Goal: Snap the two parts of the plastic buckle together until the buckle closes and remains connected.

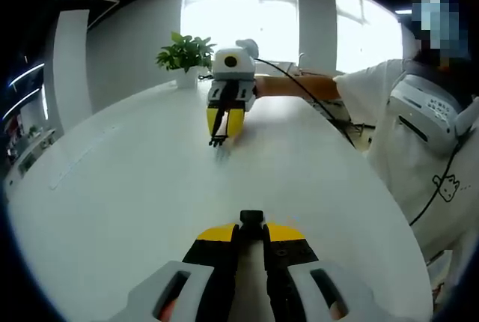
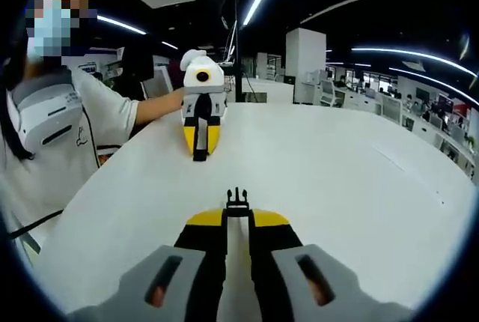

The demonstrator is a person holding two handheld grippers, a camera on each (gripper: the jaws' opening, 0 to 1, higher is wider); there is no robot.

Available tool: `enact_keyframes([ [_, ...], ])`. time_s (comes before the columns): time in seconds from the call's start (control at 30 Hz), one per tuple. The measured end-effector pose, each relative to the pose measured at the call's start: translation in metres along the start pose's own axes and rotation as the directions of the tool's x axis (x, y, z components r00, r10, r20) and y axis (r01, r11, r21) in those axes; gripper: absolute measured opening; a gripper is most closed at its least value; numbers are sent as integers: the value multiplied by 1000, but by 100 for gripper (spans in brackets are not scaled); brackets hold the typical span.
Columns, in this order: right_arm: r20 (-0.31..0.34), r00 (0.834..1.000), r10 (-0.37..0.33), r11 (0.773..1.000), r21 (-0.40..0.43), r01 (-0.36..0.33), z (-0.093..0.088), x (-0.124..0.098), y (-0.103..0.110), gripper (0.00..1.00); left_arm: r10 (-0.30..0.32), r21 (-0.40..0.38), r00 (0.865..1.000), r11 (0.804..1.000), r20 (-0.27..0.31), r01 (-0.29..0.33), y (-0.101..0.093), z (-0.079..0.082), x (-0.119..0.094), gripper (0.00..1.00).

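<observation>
The buckle is in two black halves, held apart above the white bench (image 1: 112,210). The left tool (image 1: 251,226) is clenched on the socket half (image 1: 251,218), a small block of which only the end shows past the jaws. The right tool (image 2: 237,208) is clenched on the pronged half (image 2: 237,198), its thin prongs sticking up. In the left gripper view that pronged half (image 1: 218,140) is tiny and hard to make out at the far tool's (image 1: 223,129) tips. A potted plant (image 1: 185,58) stands beyond; the right gripper view instead looks toward the opposite left tool (image 2: 200,150), where the socket half blurs into the jaws.
</observation>
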State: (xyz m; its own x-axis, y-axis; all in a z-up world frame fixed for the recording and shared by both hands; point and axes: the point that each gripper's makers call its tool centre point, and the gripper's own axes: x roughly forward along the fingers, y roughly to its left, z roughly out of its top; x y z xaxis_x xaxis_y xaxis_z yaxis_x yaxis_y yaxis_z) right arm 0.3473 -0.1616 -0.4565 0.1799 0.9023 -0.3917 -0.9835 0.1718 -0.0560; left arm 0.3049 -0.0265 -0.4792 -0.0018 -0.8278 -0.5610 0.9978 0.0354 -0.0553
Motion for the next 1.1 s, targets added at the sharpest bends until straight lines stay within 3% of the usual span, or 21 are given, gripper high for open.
enact_keyframes([
  [0.43, -5, 1000, 30, 999, 16, -30, -7, 7, 22, 9, -1, 1, 1000, 1000, 13, 0, 1, 1, 3, 12],
  [1.1, 12, 999, 30, 999, 35, -31, 2, 20, 45, 9, -4, 9, 1000, 1000, 14, 4, -1, 5, 9, 12],
])
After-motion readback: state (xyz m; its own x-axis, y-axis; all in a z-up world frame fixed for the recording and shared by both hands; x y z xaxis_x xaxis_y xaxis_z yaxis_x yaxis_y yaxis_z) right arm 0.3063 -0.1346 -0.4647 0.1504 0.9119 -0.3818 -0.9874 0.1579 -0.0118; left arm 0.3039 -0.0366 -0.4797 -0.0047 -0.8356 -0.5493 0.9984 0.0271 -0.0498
